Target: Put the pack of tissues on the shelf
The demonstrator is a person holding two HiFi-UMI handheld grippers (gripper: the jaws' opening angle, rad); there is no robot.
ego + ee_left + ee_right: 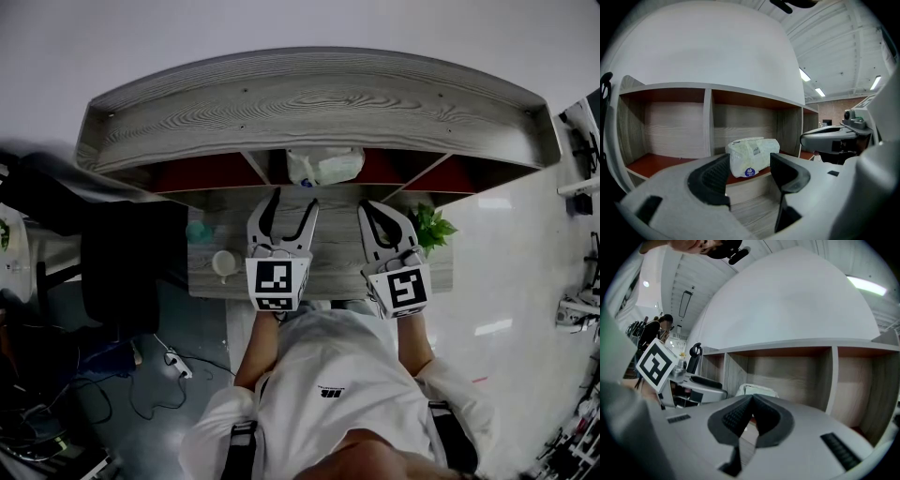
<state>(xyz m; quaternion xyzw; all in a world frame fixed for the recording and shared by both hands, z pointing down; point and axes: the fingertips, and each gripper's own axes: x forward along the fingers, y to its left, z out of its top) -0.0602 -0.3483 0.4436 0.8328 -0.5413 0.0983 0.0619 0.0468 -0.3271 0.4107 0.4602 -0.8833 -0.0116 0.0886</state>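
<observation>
A white pack of tissues (324, 166) (751, 156) (754, 390) lies on the red floor of the shelf's middle compartment, at its front edge. My left gripper (290, 203) (749, 176) hovers open over the desk just in front of the pack, its jaws apart and clear of it, holding nothing. To the right, my right gripper (386, 208) (751, 420) is shut with its pads pressed together and empty, pointing at the shelf.
The wooden shelf (319, 108) stands at the back of the desk (337, 258), split by upright dividers (708, 123). A white cup (224, 263) and a teal object (198, 231) sit at the desk's left. A green plant (432, 227) stands on the right. A black chair (127, 262) is at left.
</observation>
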